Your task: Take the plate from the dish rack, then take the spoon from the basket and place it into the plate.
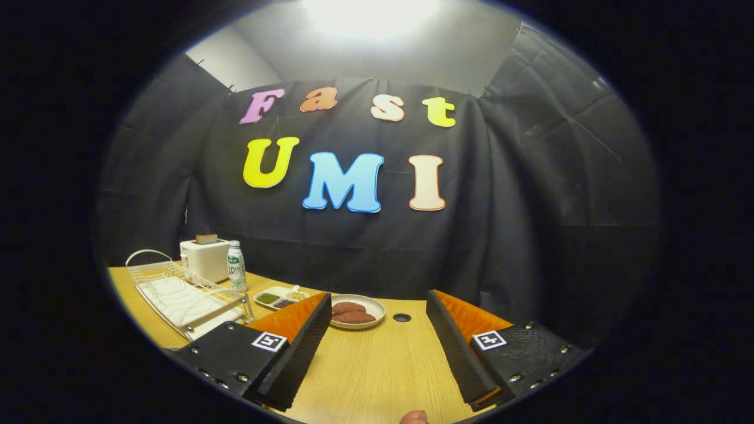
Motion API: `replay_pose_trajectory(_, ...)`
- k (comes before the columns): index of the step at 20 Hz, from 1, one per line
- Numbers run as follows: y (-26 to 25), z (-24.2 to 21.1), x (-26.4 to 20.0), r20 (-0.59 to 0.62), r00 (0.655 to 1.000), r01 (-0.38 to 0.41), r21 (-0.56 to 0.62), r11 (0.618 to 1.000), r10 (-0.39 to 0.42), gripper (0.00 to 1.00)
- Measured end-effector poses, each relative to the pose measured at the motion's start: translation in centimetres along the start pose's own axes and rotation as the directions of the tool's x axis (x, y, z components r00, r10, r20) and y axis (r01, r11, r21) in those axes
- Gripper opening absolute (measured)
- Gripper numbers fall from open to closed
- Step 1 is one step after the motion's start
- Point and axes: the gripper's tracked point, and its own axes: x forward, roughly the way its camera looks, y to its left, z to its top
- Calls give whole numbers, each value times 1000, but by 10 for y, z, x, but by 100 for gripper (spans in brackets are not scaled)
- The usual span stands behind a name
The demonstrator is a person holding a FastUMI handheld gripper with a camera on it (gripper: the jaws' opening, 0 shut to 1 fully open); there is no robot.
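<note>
We hold the gripper (377,347) above the table (365,377) with its fingers spread wide and nothing between them.

The dish rack (185,297) lies ahead and well off to the left, just beyond the left finger, and its long axis runs from near the left finger away toward the toaster (204,258) and the bottle (236,266) behind it. We cannot tell whether a plate stands in its wires; it looks white and flat inside.

A plate (355,311) lies flat on the table just ahead, between the fingers and nearer the left one, with brown food on it. Beside it, on the rack's side, sits a small divided tray (281,297); something pale lies in it that may be a spoon, too small to tell.

We see no basket, so we cannot judge the stage of the task.
</note>
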Motion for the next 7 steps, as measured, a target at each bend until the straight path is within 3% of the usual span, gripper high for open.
replay_pose_trajectory(3,0,-57,12,-30,999,10,-39,999,-11,99)
replay_pose_trajectory(7,11,-106,16,-87,996,-13,67,998,19,99)
